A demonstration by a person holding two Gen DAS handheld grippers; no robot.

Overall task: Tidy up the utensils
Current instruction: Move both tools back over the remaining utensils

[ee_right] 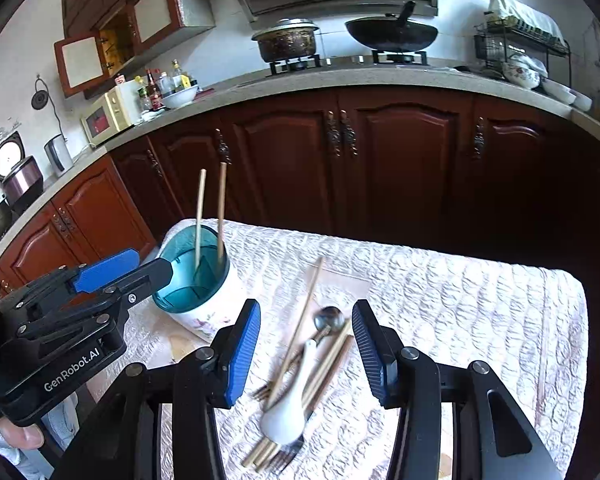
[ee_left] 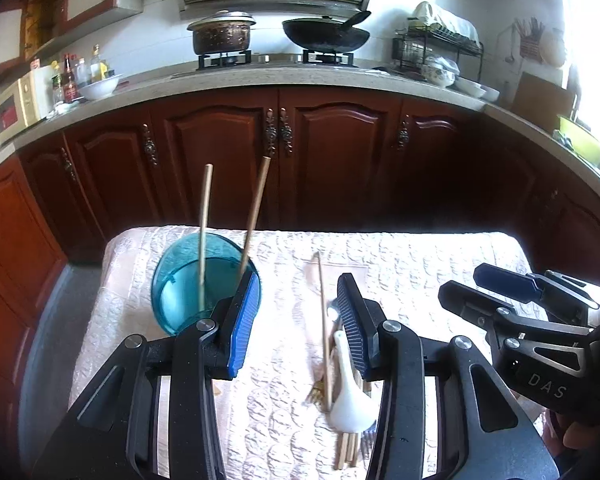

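A teal utensil holder [ee_left: 188, 280] [ee_right: 192, 280] stands at the table's left with two wooden chopsticks [ee_left: 204, 232] [ee_right: 199, 220] upright in it. A pile of utensils lies on the cloth: a white ceramic spoon [ee_left: 350, 392] [ee_right: 290, 404], a metal spoon [ee_right: 329, 319], several chopsticks [ee_right: 304, 320] and forks [ee_right: 288, 454]. My left gripper [ee_left: 298, 322] is open and empty, between the holder and the pile. My right gripper [ee_right: 306, 346] is open and empty above the pile.
The table carries a pale quilted cloth [ee_right: 440, 300]. Dark wooden cabinets [ee_left: 320, 160] and a counter with a pot [ee_left: 222, 34], a wok [ee_left: 326, 34] and a dish rack [ee_left: 436, 52] stand behind. Each gripper shows in the other's view [ee_left: 520, 300] [ee_right: 80, 300].
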